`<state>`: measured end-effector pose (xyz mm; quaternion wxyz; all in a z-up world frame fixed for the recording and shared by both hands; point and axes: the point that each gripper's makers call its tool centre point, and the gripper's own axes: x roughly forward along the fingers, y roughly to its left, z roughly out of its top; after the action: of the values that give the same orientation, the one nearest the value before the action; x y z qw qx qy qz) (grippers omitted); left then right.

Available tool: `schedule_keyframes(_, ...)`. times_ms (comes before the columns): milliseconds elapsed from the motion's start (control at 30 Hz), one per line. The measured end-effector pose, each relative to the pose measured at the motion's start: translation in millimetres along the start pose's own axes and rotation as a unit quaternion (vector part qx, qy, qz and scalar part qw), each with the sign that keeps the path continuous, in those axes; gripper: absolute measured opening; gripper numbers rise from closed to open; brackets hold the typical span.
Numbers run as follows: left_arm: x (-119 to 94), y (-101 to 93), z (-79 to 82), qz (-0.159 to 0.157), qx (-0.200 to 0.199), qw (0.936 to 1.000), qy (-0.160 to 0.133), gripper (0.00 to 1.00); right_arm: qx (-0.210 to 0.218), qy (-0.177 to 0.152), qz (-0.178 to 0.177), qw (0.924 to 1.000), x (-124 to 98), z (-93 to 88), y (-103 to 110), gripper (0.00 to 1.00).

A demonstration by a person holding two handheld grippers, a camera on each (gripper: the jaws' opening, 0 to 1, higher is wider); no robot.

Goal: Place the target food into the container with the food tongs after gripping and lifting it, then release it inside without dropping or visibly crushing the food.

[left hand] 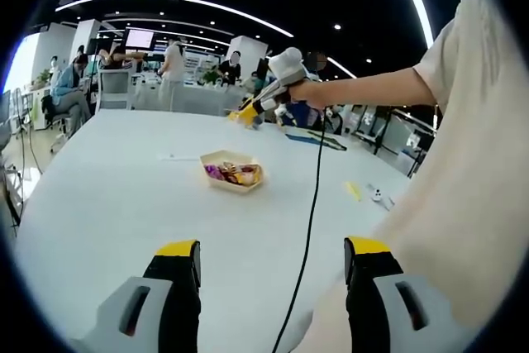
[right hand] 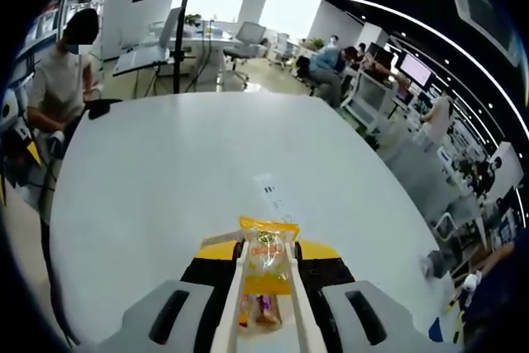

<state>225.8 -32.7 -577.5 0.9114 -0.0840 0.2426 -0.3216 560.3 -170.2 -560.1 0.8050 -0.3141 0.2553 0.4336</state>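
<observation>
My right gripper [right hand: 268, 247] is shut on white food tongs [right hand: 234, 303], and the tongs pinch a yellow-orange wrapped snack packet [right hand: 267, 260] above the white table [right hand: 182, 171]. In the left gripper view a hand holds that right gripper [left hand: 248, 111] high over the table's far side, beyond the container. The container [left hand: 232, 170] is a pale paper tray holding a few wrapped snacks. It sits mid-table, ahead of my left gripper [left hand: 273, 250]. The left gripper is open with nothing between its yellow-tipped jaws.
A black cable [left hand: 310, 212] hangs from the right gripper down across the table. A dark flat item [left hand: 318, 140], a yellow scrap [left hand: 354, 191] and a small white object [left hand: 378, 196] lie to the right. A paper label [right hand: 271, 192] lies ahead. People sit at desks beyond.
</observation>
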Motion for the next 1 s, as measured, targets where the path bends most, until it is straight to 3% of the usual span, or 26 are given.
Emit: schedule_keyframes(1000,4.7,-1.7,1.3,-0.007,0.002,1.0000,0.005,0.71,0.004,0.003,-0.005,1.0000,0.5,-6.3,-4.8,0.27)
